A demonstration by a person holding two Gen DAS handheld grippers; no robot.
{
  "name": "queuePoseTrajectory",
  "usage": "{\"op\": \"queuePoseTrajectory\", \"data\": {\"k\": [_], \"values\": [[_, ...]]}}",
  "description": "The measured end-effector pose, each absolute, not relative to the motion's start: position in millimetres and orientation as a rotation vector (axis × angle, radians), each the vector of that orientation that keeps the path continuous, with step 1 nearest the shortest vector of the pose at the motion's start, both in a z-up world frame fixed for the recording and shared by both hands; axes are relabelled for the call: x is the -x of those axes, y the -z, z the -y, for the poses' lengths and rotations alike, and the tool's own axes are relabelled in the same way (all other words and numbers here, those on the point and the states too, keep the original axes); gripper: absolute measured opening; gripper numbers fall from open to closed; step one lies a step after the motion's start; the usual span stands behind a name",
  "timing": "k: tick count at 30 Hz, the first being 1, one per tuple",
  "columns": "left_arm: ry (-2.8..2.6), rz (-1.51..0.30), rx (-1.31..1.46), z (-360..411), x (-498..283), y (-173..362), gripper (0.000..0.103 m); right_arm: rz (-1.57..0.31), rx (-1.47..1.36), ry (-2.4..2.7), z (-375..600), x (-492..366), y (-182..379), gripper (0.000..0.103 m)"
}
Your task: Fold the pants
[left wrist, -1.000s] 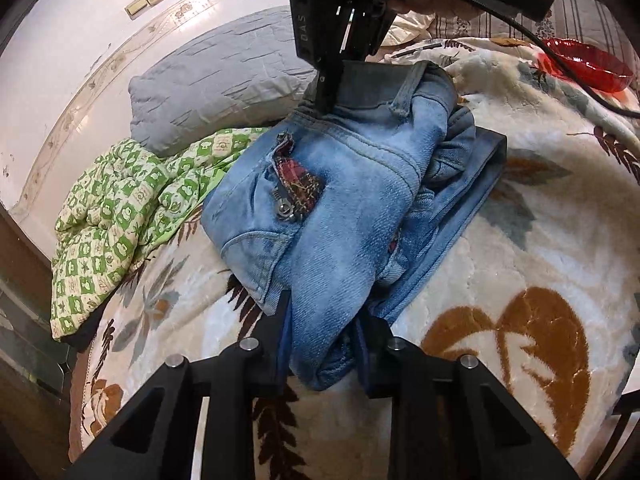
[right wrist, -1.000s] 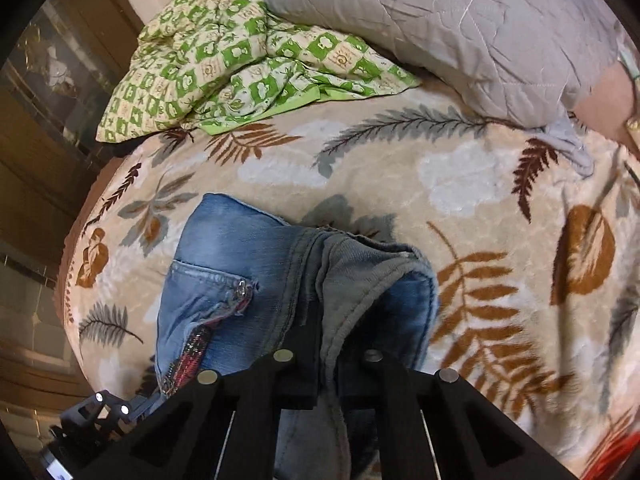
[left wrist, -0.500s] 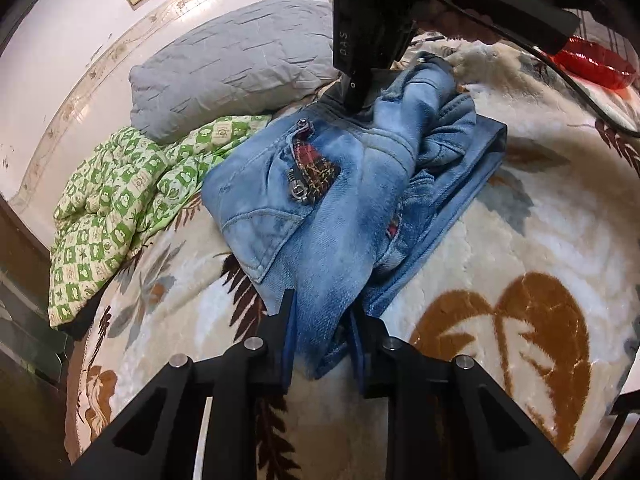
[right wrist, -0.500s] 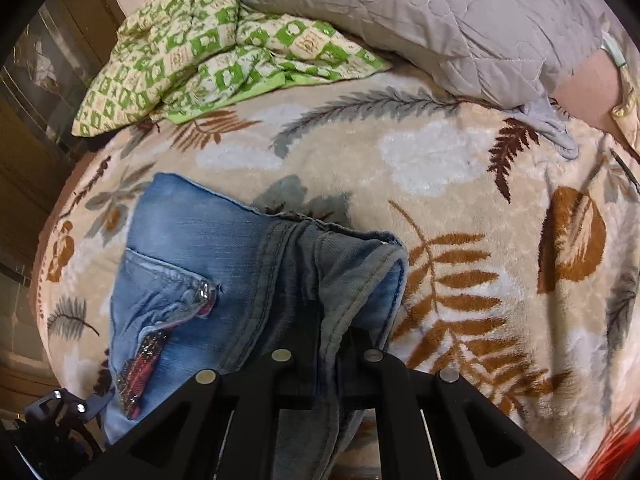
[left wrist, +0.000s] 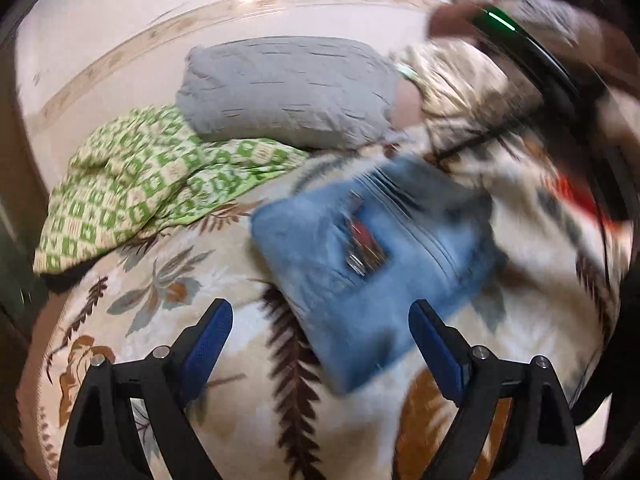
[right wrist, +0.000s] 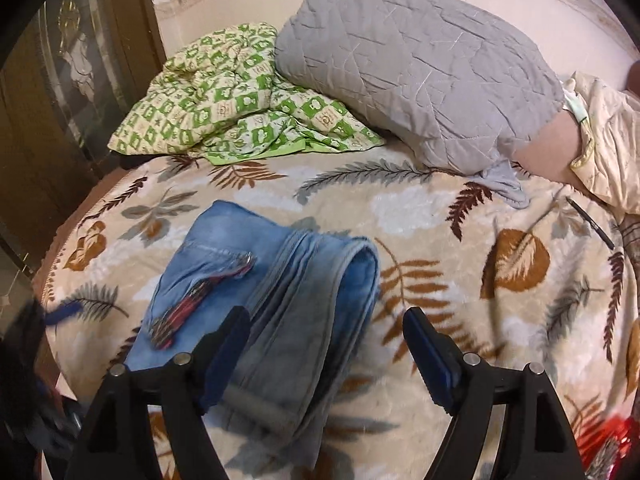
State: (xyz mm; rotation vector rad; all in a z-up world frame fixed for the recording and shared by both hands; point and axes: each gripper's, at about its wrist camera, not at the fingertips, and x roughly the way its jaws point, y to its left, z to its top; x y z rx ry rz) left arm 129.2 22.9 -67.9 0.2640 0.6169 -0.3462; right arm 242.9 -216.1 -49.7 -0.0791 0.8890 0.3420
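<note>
The blue jeans (left wrist: pixel 372 264) lie folded in a compact bundle on the leaf-patterned bedcover (left wrist: pixel 224 360); a zip pocket with red lining faces up. This view is motion-blurred. My left gripper (left wrist: pixel 320 320) hangs above the bundle's near end with its jaws opening wide, and the pads touch no cloth. In the right wrist view the jeans (right wrist: pixel 260 292) show their rolled waistband edge. My right gripper (right wrist: pixel 326 328) is over that edge, jaws opening, with denim below the gap but not pinched. A blurred blue pad of the left gripper (right wrist: pixel 60 312) shows at the lower left.
A grey quilted pillow (right wrist: pixel 420 72) and a crumpled green checked blanket (right wrist: pixel 240 100) lie at the head of the bed. A person's arm in a cream sleeve (right wrist: pixel 600 132) rests at the right, with a pen (right wrist: pixel 590 222) beside it. A dark wooden door (right wrist: pixel 60 100) stands on the left.
Both grippers have let go of the jeans and spread wide. They have pulled up and away, and the jeans now lie released in a folded bundle on the bed.
</note>
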Motion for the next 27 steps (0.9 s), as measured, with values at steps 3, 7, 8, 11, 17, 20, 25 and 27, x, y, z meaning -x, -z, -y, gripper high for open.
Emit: {"op": "queuePoseTrajectory", "data": {"k": [3, 7, 8, 11, 17, 20, 25, 27], "values": [[0.323, -0.645, -0.121, -37, -161, 55, 0.090, -0.896, 0.068, -0.350, 221, -230, 53, 0.081], [0.317, -0.751, 0.043, -45, -214, 59, 0.097, -0.914, 0.062, -0.356, 226, -221, 63, 0.081], [0.317, -0.776, 0.075, -46, -224, 62, 0.097, -0.921, 0.054, -0.362, 228, -219, 66, 0.081], [0.322, -0.891, 0.239, -46, -266, 82, 0.097, -0.941, 0.017, -0.387, 230, -214, 77, 0.081], [0.229, -1.043, 0.419, -46, -320, 116, 0.097, -0.950, -0.039, -0.441, 226, -211, 92, 0.081], [0.222, -1.098, 0.444, -44, -332, 126, 0.097, -0.968, -0.048, -0.464, 219, -214, 97, 0.081], [0.236, -1.134, 0.427, -40, -343, 132, 0.097, -0.938, -0.027, -0.510, 205, -210, 100, 0.079], [0.272, -1.131, 0.416, -39, -343, 129, 0.062, -0.901, 0.029, -0.501, 199, -206, 96, 0.058]]}}
